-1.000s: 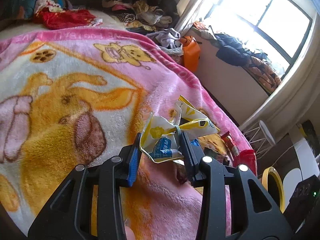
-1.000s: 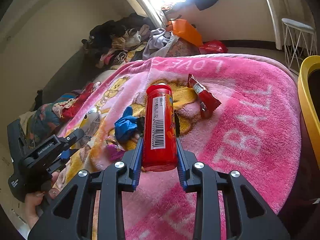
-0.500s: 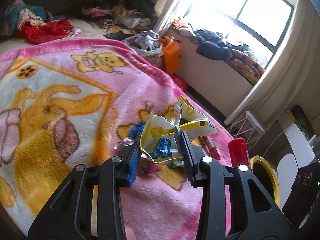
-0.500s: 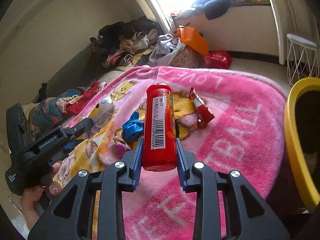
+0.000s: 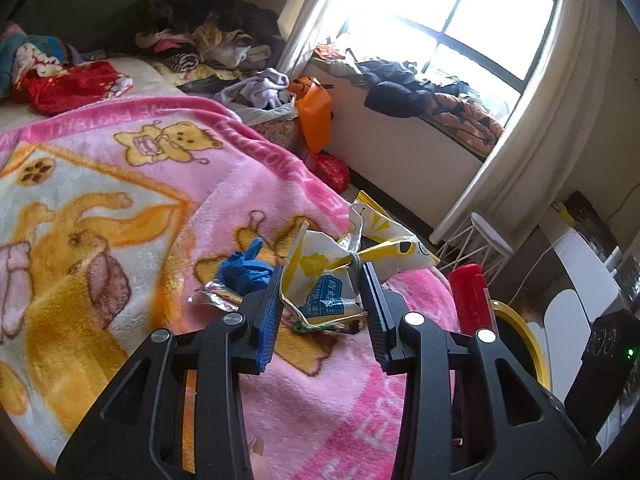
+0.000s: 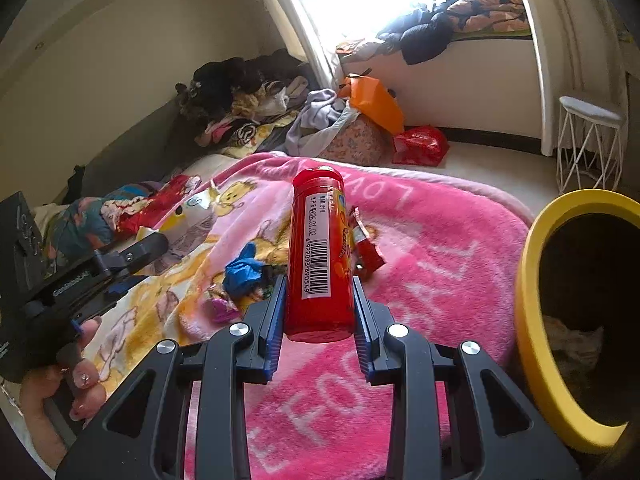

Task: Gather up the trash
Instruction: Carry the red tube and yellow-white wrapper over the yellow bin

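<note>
My left gripper [image 5: 320, 292] is shut on a crumpled yellow and white snack wrapper [image 5: 332, 276] and holds it above the pink blanket [image 5: 120, 184]. My right gripper [image 6: 319, 300] is shut on a red cylindrical can [image 6: 318, 252] with a barcode label, held upright above the blanket [image 6: 440, 264]. The can also shows in the left wrist view [image 5: 470, 296]. A yellow-rimmed trash bin [image 6: 532, 320] stands at the right, beside the bed. On the blanket lie a blue crumpled glove [image 6: 242, 272], a red wrapper [image 6: 366, 248] and a small purple wrapper [image 6: 222, 308].
A clothes pile [image 5: 208, 32] lies at the bed's far end. An orange bag [image 6: 376, 104] and a red bag [image 6: 420, 146] sit on the floor by the window wall. A white wire stool [image 6: 590, 140] stands beyond the bin.
Both grippers have pulled back and swung right with their loads. The bin has come further into the right wrist view, and the can now shows in the left wrist view.
</note>
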{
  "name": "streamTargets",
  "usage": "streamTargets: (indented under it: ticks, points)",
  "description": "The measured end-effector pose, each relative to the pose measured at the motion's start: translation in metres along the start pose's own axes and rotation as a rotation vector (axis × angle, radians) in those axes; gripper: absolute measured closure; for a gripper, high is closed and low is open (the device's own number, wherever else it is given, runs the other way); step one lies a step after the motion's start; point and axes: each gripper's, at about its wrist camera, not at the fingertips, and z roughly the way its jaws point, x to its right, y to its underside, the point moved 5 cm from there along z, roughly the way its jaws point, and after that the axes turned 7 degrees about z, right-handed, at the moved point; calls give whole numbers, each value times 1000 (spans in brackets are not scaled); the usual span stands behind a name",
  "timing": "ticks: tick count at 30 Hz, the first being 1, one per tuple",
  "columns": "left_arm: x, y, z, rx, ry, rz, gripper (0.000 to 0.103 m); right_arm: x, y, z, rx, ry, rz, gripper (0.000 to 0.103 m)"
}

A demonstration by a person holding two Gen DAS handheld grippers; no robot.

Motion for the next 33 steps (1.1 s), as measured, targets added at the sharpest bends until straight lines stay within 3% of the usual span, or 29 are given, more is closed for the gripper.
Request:
streamTargets:
  ticks: [33]
  points:
    - [83,14,-6,-12,117,140,72,84,-26,-60,113,124,119,74]
